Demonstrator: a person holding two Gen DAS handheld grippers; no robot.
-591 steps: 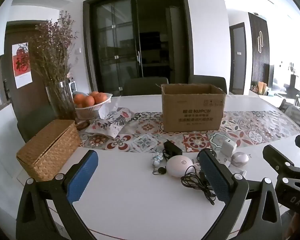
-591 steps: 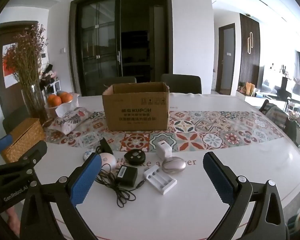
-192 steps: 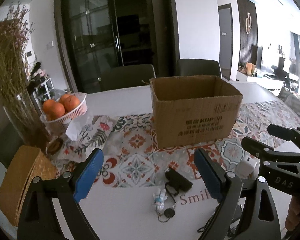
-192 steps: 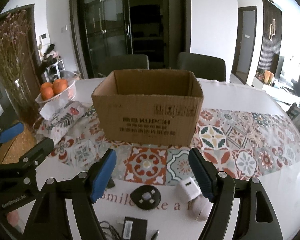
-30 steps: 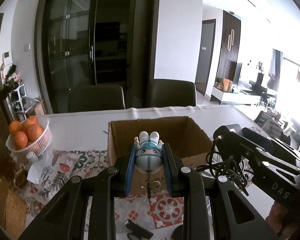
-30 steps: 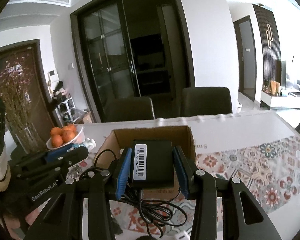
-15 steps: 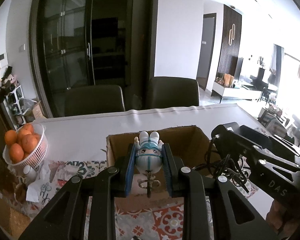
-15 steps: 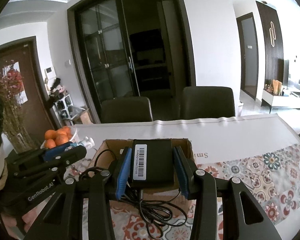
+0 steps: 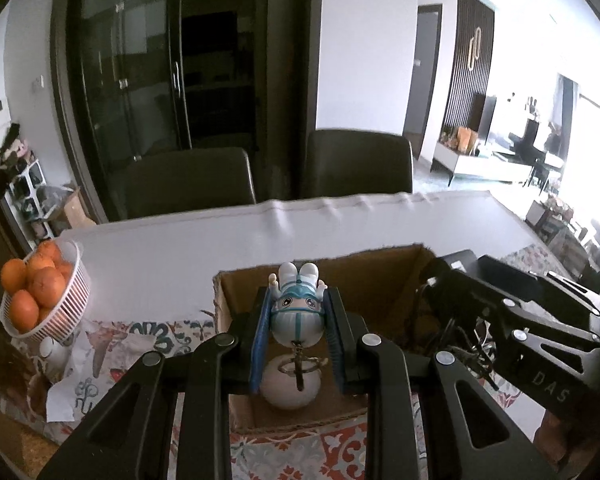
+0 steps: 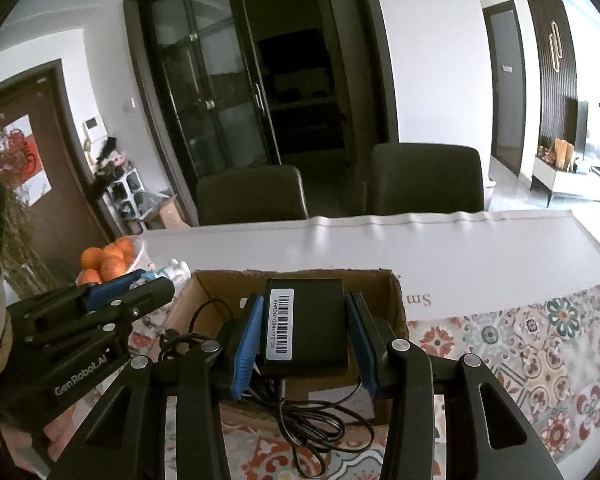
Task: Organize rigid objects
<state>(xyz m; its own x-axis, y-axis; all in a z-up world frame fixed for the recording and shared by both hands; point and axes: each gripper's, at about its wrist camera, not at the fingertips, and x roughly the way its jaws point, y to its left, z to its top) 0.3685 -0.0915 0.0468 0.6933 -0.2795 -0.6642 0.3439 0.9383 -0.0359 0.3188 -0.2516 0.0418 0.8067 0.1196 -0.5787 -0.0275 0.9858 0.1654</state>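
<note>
Two grippers, both clamped. My left gripper (image 9: 298, 334) pinches a toy figure (image 9: 297, 310), keyring dangling, over the open cardboard box (image 9: 380, 280); a white round thing (image 9: 290, 390) sits in the box just below. My right gripper (image 10: 302, 338) grips a black power adapter (image 10: 305, 326), cable (image 10: 320, 420) hanging, above the same box. Beyond my left: basket of oranges (image 9: 32, 292), chairs (image 9: 188, 184) farther.

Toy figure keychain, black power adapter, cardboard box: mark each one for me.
toy figure keychain (image 9: 297, 312), left wrist view, on its face.
black power adapter (image 10: 305, 326), right wrist view, on its top face.
cardboard box (image 9: 380, 280), left wrist view, on its inner back wall.
</note>
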